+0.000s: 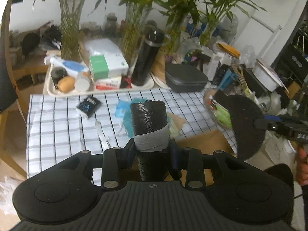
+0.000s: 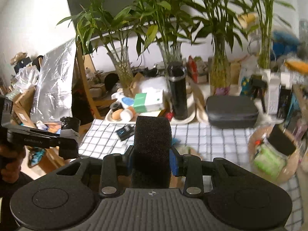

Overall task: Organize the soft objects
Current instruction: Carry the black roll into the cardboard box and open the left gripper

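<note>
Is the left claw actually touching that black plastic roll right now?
Touching. In the left wrist view the left claw has both fingers pressed against the sides of the black plastic roll, at its grey band, holding it above the checked cloth.

The right gripper (image 2: 151, 152) clamps a black sponge (image 2: 152, 146) upright above the checked cloth (image 2: 211, 140). A basket (image 2: 273, 157) sits right; the left gripper (image 2: 65, 140) shows at left

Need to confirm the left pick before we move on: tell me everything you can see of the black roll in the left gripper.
The black roll looks like crinkled, glossy plastic film wound into a cylinder, with a grey elastic band around its middle. It stands roughly upright, clamped between the left gripper's pads, above the checked tablecloth without touching it.
</note>
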The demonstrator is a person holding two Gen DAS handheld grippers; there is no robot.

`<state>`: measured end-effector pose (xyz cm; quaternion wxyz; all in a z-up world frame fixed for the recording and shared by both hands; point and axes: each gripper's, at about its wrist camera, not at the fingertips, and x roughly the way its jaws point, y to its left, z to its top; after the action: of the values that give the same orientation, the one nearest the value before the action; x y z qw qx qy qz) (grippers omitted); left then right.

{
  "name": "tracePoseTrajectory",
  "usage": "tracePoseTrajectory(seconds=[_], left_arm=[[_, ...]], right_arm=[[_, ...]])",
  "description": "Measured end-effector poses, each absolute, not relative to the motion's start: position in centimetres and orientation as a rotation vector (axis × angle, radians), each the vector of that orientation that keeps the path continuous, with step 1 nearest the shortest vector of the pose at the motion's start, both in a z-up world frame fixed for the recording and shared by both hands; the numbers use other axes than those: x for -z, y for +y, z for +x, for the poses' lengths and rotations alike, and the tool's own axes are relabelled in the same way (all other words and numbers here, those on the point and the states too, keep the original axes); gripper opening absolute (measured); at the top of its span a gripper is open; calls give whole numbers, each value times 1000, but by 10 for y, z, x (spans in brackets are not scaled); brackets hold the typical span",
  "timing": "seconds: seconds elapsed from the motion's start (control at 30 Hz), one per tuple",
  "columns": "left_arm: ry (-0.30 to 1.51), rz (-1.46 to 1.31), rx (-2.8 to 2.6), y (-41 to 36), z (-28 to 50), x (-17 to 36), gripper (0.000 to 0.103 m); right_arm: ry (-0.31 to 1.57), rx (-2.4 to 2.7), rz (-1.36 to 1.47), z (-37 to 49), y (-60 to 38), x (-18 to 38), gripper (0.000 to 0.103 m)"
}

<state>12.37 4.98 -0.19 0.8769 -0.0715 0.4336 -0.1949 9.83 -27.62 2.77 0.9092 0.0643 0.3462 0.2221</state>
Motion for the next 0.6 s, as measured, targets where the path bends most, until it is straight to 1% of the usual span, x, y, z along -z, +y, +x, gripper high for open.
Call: tracePoseTrajectory(seconds=[0.6], left_arm=[[1097,-132,349,27,94,42,36]], right_arm=[[930,-443,113,76,-239,27,40]])
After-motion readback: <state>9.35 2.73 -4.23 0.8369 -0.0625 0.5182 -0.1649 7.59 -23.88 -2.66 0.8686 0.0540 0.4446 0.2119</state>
